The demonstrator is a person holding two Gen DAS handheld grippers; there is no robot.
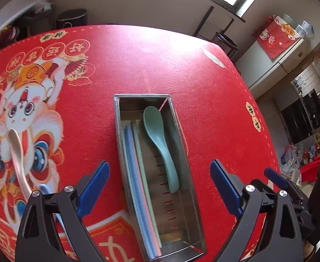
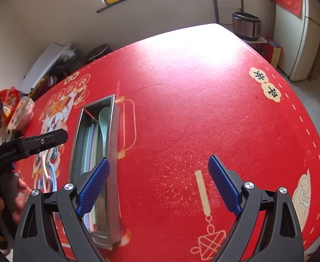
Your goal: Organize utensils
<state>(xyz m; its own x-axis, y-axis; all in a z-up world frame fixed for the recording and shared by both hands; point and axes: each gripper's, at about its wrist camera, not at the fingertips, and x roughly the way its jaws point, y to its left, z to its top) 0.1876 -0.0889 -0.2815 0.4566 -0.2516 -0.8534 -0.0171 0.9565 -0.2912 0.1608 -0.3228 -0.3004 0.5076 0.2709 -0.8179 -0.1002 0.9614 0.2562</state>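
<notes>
While hovering over red bench [image 1: 160, 65], left gripper [image 1: 160, 187] spread wide, nothing between pads. Right gripper [image 2: 158, 183] likewise wide open, empty, just right of steel tray [image 2: 114, 131]. Inside tray [image 1: 118, 131]: teal spoon [image 1: 160, 139] right, blue and green chopsticks [image 1: 136, 170] left. Left of tray on bench: metal spoon [image 1: 17, 150], untouched. Far off: window, fridge.

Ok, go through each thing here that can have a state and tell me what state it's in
Left gripper: open, nothing between the pads.
Right gripper: open, empty.
Rectangular steel tray: lidless, holding utensils.
Teal plastic spoon: lying inside the tray.
Pastel chopsticks: lying inside the tray, beside the spoon.
Silver metal spoon: on the red tablecloth, outside the tray.
</notes>
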